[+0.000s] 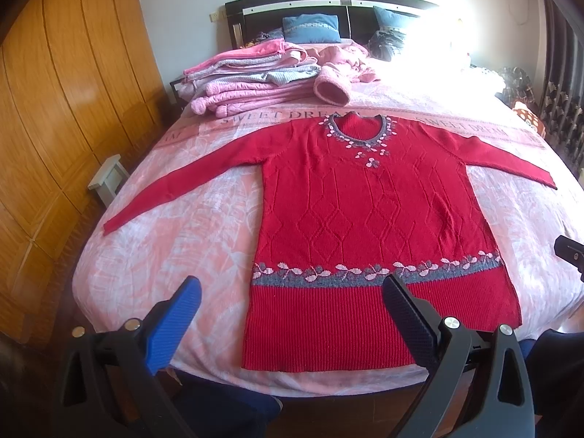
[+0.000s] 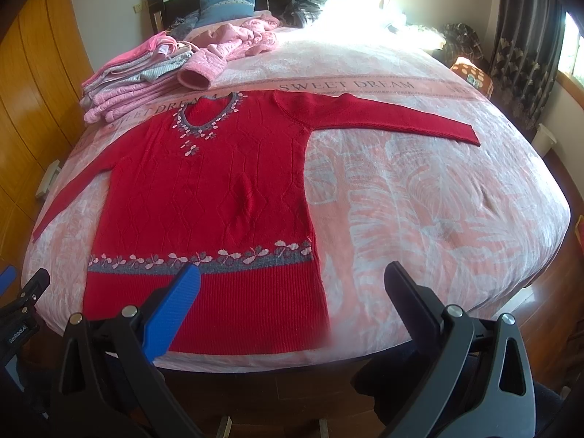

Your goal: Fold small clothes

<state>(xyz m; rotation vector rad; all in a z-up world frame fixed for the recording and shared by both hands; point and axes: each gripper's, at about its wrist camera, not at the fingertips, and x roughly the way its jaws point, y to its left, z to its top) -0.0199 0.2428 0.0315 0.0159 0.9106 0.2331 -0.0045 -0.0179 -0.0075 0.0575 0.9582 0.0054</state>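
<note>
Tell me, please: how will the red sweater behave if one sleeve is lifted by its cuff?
The red sweater looks like soft knit lying flat, so it would probably droop. Its long sleeve would likely dangle. The ribbed hem seems thicker, perhaps dragging on the bedspread.

- Red sweater (image 1: 368, 197), centre: diamond knit, grey band with pink flowers.
- Bedspread (image 1: 189, 219): pink with white leaves.
- Folded pile (image 1: 248, 73), upper left: pink and grey.
- Pillows (image 1: 310, 28): blue.

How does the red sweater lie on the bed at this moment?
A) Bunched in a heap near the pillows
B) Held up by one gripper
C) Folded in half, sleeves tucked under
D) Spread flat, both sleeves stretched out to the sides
D: the red sweater lies flat on the bed, both sleeves out sideways, with the left gripper and right gripper open and clear of it.
</note>
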